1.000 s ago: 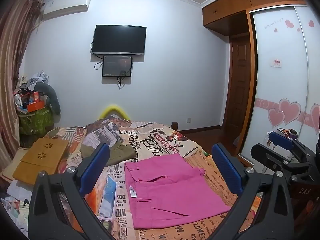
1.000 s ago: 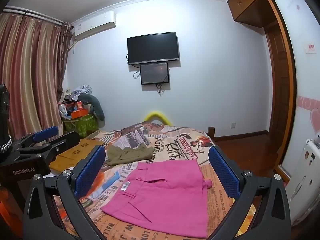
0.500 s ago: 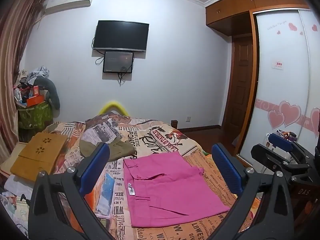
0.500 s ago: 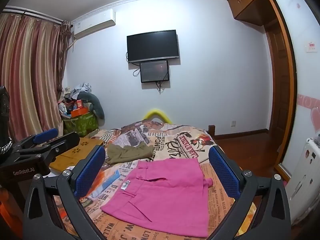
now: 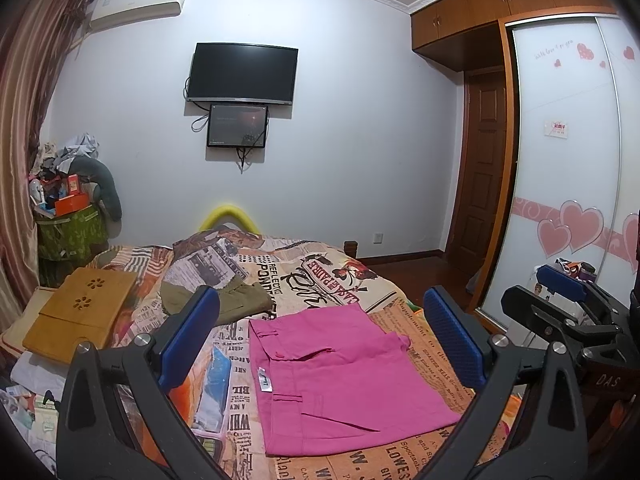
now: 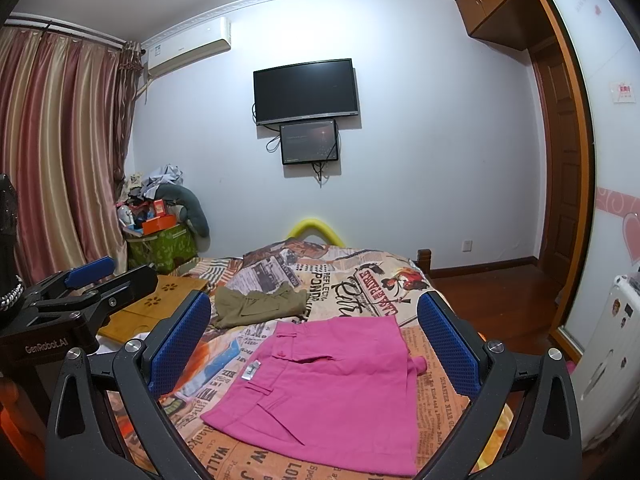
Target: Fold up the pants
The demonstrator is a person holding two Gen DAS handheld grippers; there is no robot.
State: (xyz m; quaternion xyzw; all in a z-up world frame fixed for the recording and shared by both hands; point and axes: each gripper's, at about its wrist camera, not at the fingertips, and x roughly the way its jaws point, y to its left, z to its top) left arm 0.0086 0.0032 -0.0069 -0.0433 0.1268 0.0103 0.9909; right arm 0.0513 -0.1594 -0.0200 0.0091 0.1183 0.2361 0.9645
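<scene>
Both views tilted up slightly since a second ago; pink pants (image 5: 344, 376) unchanged, folded flat on the bed (image 5: 320, 276), olive pants (image 5: 236, 304) behind. My left gripper (image 5: 320, 344) and right gripper (image 6: 314, 346) hover released, holding nothing.

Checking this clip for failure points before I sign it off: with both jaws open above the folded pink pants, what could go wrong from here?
1. The pink pants lie in loose layers; a pinch at one edge may lift only the top layer and undo the fold.
2. The olive garment lies close behind; a reach too far could snag it.
3. The left gripper and right gripper hover side by side and might collide on descent.
</scene>
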